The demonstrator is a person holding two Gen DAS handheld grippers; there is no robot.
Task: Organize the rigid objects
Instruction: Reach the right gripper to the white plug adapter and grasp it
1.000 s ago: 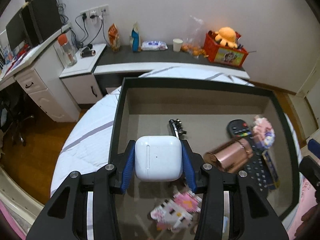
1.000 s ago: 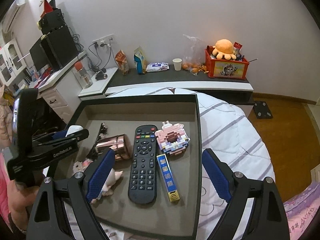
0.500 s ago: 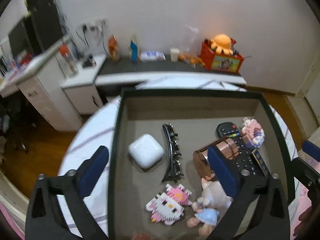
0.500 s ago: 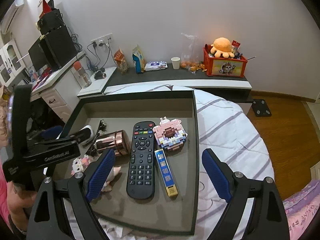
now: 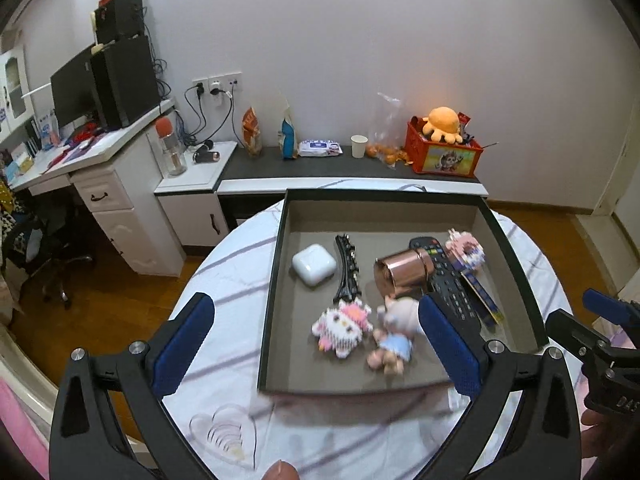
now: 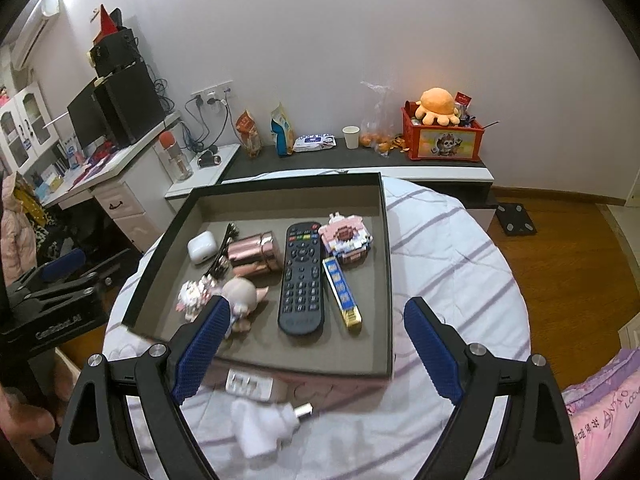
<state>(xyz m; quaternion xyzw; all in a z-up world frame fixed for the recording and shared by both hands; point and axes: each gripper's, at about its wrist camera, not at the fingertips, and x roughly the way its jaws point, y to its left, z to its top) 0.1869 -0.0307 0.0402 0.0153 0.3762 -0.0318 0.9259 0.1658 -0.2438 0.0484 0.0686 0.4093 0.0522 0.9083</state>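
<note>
A black tray lies on the striped round table. In it are a white earbud case, a black hair clip, a copper cup on its side, a remote, a pink block donut, a blue stick, a block cat and a small doll. My left gripper is open and empty, above the tray's near left part. My right gripper is open and empty over the tray's near edge.
A clear heart-shaped dish lies on the table near the left gripper. A white plug and a small card lie in front of the tray. A desk and a dark shelf with a red box stand behind.
My left gripper opened, let go of the white earbud case in the tray's left part, and drew back and up. The right gripper drew back a little.
</note>
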